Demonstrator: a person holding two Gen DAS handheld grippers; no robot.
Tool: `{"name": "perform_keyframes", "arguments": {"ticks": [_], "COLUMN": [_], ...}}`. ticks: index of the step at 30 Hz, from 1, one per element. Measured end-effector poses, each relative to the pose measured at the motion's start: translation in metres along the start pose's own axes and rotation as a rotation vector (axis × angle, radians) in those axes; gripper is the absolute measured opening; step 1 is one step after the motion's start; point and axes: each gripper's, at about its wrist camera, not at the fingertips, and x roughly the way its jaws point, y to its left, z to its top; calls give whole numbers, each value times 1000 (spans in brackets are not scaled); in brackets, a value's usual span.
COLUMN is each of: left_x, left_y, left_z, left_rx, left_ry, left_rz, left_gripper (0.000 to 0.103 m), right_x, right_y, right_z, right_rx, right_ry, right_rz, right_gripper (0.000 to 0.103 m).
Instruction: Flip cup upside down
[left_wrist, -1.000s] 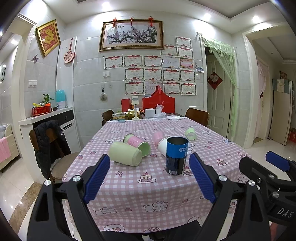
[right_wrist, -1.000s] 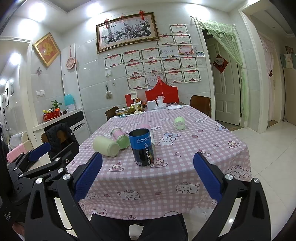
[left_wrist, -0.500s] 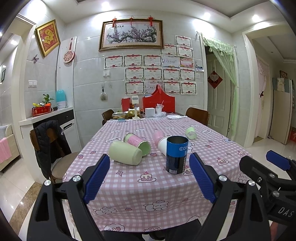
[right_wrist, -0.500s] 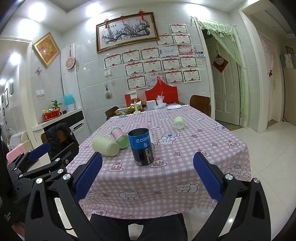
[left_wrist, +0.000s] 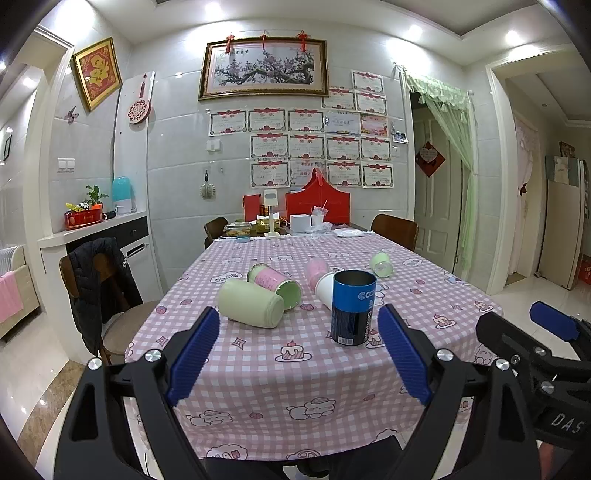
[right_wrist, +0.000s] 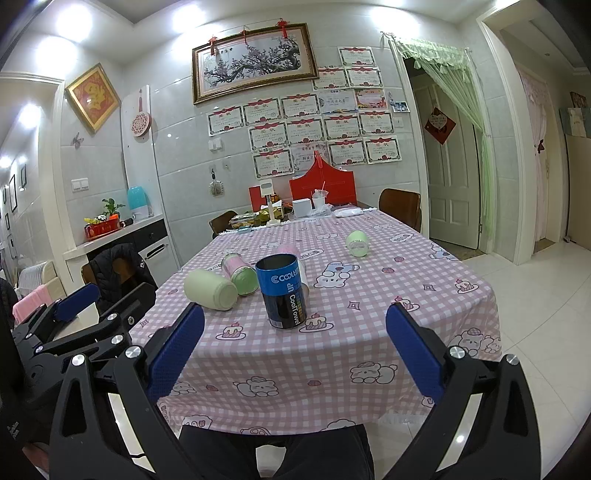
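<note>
Cup status?
— Blue cup (left_wrist: 352, 308) stands upright, mouth up, on the checked tablecloth (left_wrist: 295, 373), ahead of both tools and touching neither.

Left gripper (left_wrist: 297, 349)?
— Fingers spread wide, nothing between them; the blue cup sits forward, toward its right pad (left_wrist: 402, 354). The pale green cup (left_wrist: 251, 303) lies on its side forward, nearer the left pad.

Right gripper (right_wrist: 295, 349)?
— Fingers wide apart, holding nothing; the blue cup is straight ahead, slightly left of centre. Beyond it lie a pink-and-green cup (right_wrist: 241, 274) and, farther right, a small green cup (right_wrist: 357, 243), both tipped over.
</note>
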Motion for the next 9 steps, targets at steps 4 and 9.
{"name": "perform_keyframes", "arguments": {"ticks": [4, 9], "left_x": [-1, 0], "left_y": [0, 1], "left_z": [0, 1], "left_rx": [-2, -2], "left_ry": [3, 7], "left_rz": [-1, 4], "left_gripper": [86, 86], "right_x": [0, 1], "right_y": [0, -1], "right_z": [0, 0], "right_rx": [0, -1], "right_ry": [1, 2], "right_rz": [1, 0], "right_gripper": [95, 95]}}
